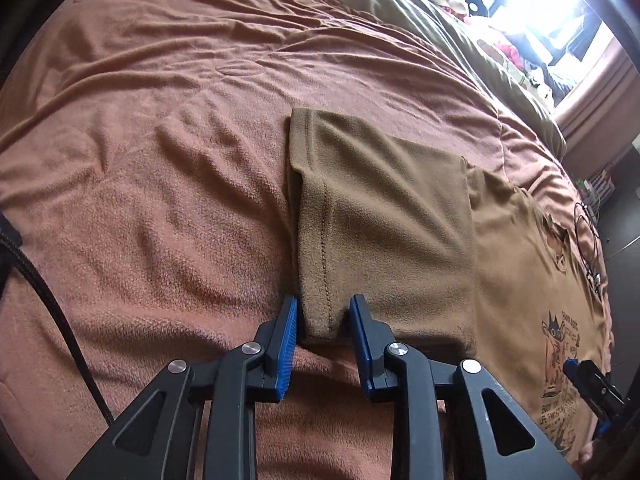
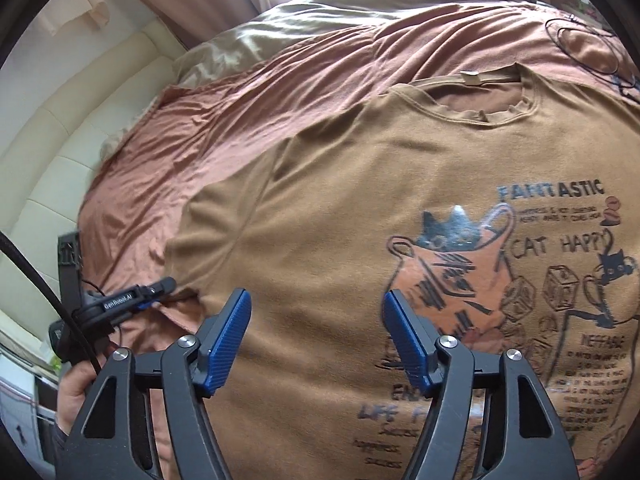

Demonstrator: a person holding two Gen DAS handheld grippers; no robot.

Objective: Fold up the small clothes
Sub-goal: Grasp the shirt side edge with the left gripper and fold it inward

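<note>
A brown T-shirt [image 2: 340, 220] lies flat on a rust blanket [image 1: 160, 160]; the left gripper [image 1: 323, 316] straddles the folded sleeve's [image 1: 380, 220] hem, contact unclear; the right gripper [image 2: 318, 316] hovers open above the print [image 2: 500, 280], whose lower text is blurred.

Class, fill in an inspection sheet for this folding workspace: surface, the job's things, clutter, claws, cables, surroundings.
Surface: bed with a wrinkled rust-brown blanket.
Job's things: tan printed T-shirt lying print up, its sleeve folded in over the body.
Clutter: a thin black looped wire on the blanket beyond the collar.
Claws: left claw straddles the folded sleeve's hem, pads at the cloth; right claw open above the shirt's print.
Cables: black braided cable at the left edge.
Surroundings: olive duvet, bright window, cream padded wall.
</note>
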